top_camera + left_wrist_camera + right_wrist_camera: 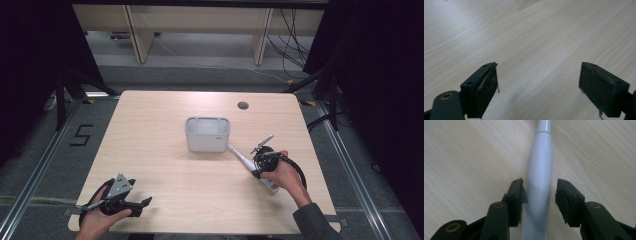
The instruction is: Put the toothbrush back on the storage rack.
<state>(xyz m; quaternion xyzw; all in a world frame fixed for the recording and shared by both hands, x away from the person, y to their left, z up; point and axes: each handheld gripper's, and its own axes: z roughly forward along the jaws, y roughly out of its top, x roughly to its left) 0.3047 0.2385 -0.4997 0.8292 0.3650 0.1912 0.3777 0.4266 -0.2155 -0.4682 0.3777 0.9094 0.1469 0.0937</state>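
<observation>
We find the surface (165,165), pale wood grain, carrying two items. The larger is a grey bin (207,133), standing upright just ahead and to the left of the right hand-held gripper (260,161), and well apart from the left hand-held gripper (142,204), ahead of it and to its right. The bin's compartments cannot be told apart from the high view.

The smaller item is a white toothbrush (539,177), lying flat on the surface. It runs out ahead of the right hand-held gripper, its thin end near the bin's front right corner, its thick handle passing back between the jaws and under the hand. In the right gripper view the jaws stand partly open on either side of the handle. The left pad is at the handle's edge; a gap shows at the right pad. We record no grip.

The left hand-held gripper sits at the near left edge of the surface, jaws wide, with bare wood between them.
</observation>
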